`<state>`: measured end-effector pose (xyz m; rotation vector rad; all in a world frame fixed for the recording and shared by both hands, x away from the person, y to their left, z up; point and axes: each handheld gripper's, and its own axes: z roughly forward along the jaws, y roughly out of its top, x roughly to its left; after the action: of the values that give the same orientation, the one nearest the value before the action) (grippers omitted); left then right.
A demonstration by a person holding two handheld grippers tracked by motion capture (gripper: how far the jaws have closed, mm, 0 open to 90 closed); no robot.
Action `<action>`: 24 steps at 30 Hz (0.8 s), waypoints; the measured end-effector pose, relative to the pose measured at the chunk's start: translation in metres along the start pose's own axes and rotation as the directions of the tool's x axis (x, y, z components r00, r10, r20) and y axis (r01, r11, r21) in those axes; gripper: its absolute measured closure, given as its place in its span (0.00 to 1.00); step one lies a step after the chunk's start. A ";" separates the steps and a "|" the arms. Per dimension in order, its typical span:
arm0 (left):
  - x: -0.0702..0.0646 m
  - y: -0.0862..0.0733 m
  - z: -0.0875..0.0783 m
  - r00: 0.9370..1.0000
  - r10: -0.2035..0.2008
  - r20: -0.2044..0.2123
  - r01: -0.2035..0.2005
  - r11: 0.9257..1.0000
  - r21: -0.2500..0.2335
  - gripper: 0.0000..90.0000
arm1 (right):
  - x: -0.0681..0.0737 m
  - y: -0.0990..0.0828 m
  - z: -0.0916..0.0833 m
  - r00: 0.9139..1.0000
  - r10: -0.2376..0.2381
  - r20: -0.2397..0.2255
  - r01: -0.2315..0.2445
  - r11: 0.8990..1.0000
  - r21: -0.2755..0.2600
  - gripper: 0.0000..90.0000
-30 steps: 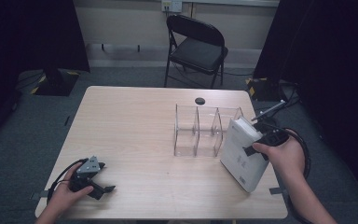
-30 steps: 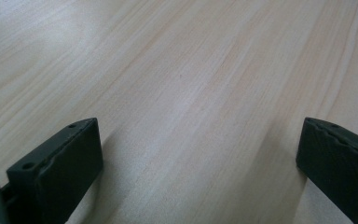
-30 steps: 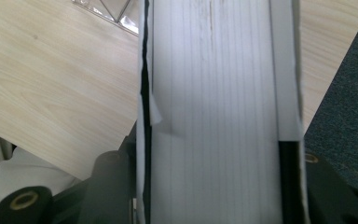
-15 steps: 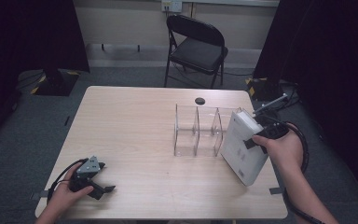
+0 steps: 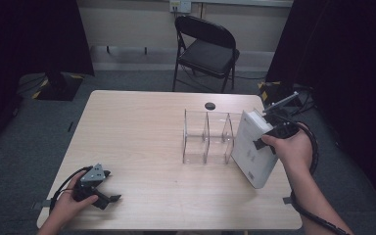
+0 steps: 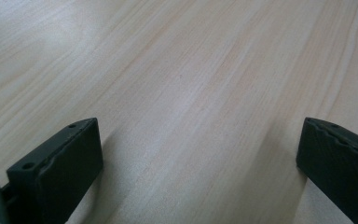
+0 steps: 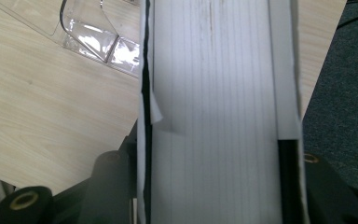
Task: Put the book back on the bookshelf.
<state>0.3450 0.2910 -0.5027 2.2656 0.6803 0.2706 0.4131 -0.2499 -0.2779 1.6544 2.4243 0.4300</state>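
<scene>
My right gripper (image 5: 270, 133) is shut on a thick white book (image 5: 252, 147), held tilted above the table's right edge, just right of a clear divided rack (image 5: 208, 137). In the right gripper view the book's page edges (image 7: 214, 93) run up between the two jaws, and a corner of the rack (image 7: 93, 37) lies at upper left. My left gripper (image 5: 109, 187) rests on the wooden table (image 5: 137, 132) near its front left corner. Its jaws stand open (image 6: 198, 154) over bare wood, with nothing between them.
A small black round object (image 5: 209, 105) lies on the table behind the rack. A black folding chair (image 5: 205, 49) stands beyond the far edge. Dark curtains hang at both sides, and grey carpet surrounds the table.
The book in my right gripper has risen slightly and shifted a little toward the rack. The left gripper has stayed where it was.
</scene>
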 end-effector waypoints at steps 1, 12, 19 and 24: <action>0.000 0.000 0.000 1.000 0.000 0.000 0.000 1.000 0.000 0.00 | 0.000 0.001 0.000 1.000 -0.006 0.005 0.006 1.000 -0.008 0.58; 0.000 0.000 0.000 1.000 0.000 0.000 0.000 1.000 0.000 0.00 | 0.000 0.011 0.003 1.000 0.022 0.011 -0.022 1.000 -0.014 0.58; 0.000 0.000 0.000 1.000 0.000 0.000 0.000 1.000 0.000 0.00 | -0.002 0.015 0.006 0.999 0.037 0.016 -0.037 0.999 -0.020 0.58; 0.000 0.000 0.000 1.000 0.000 -0.001 0.000 1.000 0.000 0.00 | -0.004 0.019 0.007 0.999 0.037 0.014 -0.037 0.999 -0.018 0.58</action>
<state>0.3449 0.2910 -0.5027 2.2659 0.6812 0.2715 0.4335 -0.2462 -0.2782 1.6914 2.3760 0.4417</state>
